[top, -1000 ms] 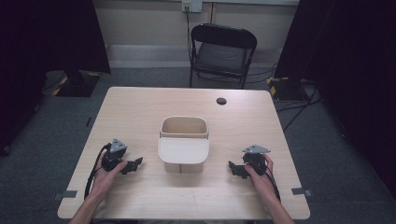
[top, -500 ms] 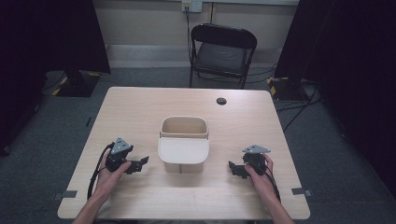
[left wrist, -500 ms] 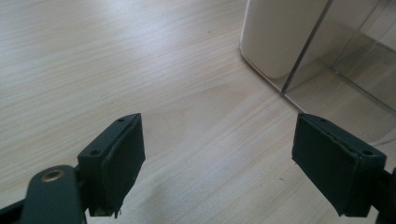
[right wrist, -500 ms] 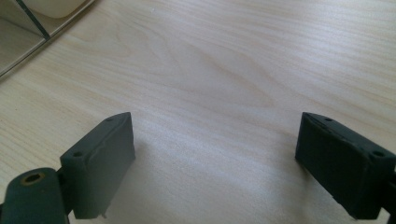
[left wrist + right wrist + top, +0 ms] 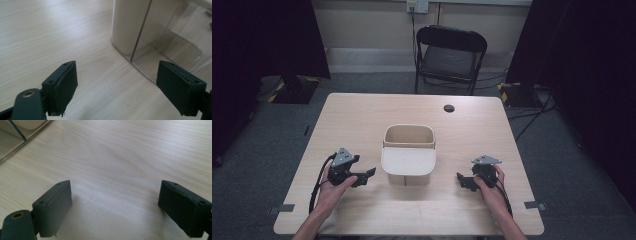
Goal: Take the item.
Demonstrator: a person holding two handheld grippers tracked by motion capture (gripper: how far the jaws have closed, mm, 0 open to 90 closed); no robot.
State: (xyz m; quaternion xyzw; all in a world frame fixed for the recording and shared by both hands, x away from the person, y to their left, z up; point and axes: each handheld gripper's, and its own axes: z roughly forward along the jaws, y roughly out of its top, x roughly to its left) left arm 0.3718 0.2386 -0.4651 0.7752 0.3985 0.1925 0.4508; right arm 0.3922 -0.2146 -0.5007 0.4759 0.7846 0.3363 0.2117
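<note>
Two grippers rest low on the table (image 5: 362, 115), both with jaws spread wide and nothing between them, so by my reading the work has barely begun: no grasp is made and the bin (image 5: 408, 155) stands untouched near the table's middle. What is left looks like everything, the reach, the grip and whatever handling follows.

From the left gripper (image 5: 368, 175) the bin lies at about 2 o'clock in the high view, near but apart. In the left gripper view its cream wall (image 5: 130, 22) and clear front panel (image 5: 172, 42) rise just ahead of the jaws, toward 1 o'clock. The right gripper (image 5: 460, 179) sits farther off, with the bin at about 10 o'clock. In the right gripper view only the bin's corner (image 5: 22, 130) shows, at 11 o'clock.
</note>
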